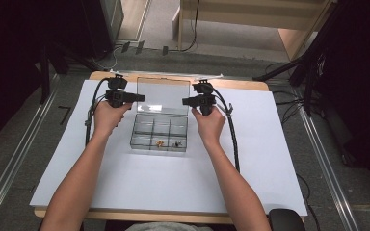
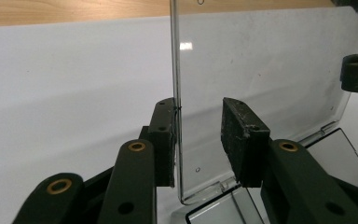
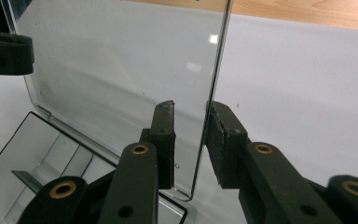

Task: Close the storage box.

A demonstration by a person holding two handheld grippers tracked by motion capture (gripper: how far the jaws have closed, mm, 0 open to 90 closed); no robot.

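High view: the clear compartment box point(image 1: 159, 132) is sitting mid-tabletop point(image 1: 270, 159), its lid point(image 1: 164, 95) standing upright between the left claw point(image 1: 139, 98) and right claw point(image 1: 187, 101). Left gripper view: the left claw point(image 2: 199, 135) is straddling the lid's side edge point(image 2: 176, 93), one pad touching, the other apart. Right gripper view: the right claw point(image 3: 191, 140) is likewise bracketing its edge point(image 3: 216, 84), gaps remaining. The lid looks light, stiff, slippery; side edges suit gripping, with open room all around.

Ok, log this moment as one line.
clear compartment box: lid upright | left gripper: fingers astride lid edge, unclamped | right gripper: same, opposite edge | small items: front compartments
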